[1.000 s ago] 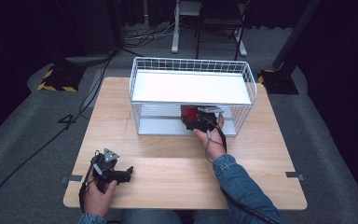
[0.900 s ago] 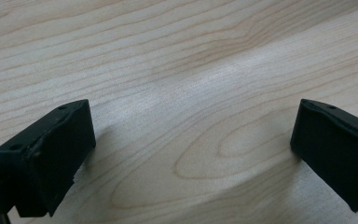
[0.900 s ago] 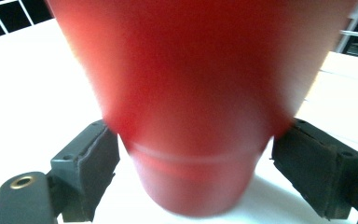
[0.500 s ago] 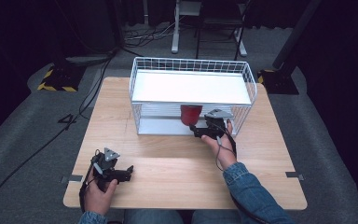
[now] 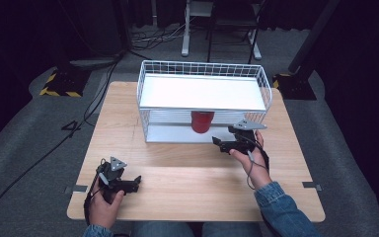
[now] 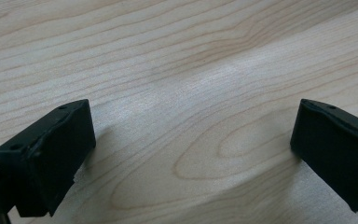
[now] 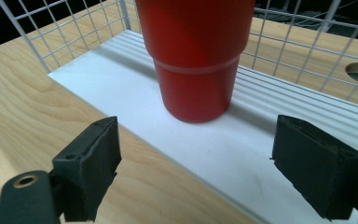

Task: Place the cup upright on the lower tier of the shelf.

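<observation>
Your right gripper (image 7: 193,172), jaws spread wide and empty, faces the red cup (image 7: 196,56), which stands upright just ahead of it, untouched, on the rack's lower shelf (image 7: 242,154).

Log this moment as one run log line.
right gripper: open, facing red cup | cup: upright on rack's lower shelf | left gripper: open over table

No readable text, label, brand or number shows on anything in these views.
</observation>
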Demonstrator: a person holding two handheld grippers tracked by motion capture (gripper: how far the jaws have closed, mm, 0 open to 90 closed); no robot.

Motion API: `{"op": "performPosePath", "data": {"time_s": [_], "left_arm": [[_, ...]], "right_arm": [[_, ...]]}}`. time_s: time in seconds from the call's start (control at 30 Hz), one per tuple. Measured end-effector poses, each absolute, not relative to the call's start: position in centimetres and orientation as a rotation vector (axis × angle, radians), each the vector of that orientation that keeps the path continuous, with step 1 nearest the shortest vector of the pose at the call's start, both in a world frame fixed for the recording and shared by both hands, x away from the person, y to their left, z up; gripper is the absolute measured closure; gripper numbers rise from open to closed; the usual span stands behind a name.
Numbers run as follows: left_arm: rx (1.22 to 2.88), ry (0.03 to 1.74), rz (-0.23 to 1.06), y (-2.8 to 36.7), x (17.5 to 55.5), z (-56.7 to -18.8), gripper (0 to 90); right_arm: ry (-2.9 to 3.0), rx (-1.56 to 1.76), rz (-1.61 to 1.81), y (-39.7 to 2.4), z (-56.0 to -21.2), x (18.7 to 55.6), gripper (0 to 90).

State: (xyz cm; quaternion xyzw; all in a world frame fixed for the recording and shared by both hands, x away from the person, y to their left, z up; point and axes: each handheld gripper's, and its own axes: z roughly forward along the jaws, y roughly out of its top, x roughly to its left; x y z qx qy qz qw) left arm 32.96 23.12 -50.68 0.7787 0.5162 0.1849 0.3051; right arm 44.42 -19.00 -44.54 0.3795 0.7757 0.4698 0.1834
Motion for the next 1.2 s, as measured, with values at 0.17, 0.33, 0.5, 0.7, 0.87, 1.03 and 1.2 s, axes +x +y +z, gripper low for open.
{"op": "performPosePath", "data": {"time_s": [0.17,0.33,0.5,0.7,0.87,1.03,1.2], "left_arm": [[2.062,1.367,0.490,23.1,33.0,-50.7,0.1],[2.059,1.369,0.489,23.1,32.9,-50.7,0.1],[2.060,1.369,0.490,23.1,32.9,-50.7,0.2],[2.058,1.370,0.490,23.1,33.0,-50.7,0.1],[2.055,1.373,0.493,23.0,33.1,-50.7,0.1],[2.057,1.374,0.492,23.0,33.2,-50.7,0.1],[2.051,1.379,0.493,23.0,33.2,-50.7,0.1]], "right_arm": [[2.197,1.066,1.316,-20.4,-43.9,43.2,15.8],[2.198,1.063,1.318,-21.9,-43.2,42.1,15.8],[2.208,1.061,1.307,-23.5,-42.9,41.0,15.8],[2.230,1.061,1.269,-25.4,-42.9,39.5,15.8],[2.248,1.071,1.227,-27.0,-43.1,38.2,15.9],[2.241,1.092,1.184,-28.7,-43.3,37.1,15.9],[2.241,1.136,1.140,-30.1,-43.9,36.1,15.9]]}}
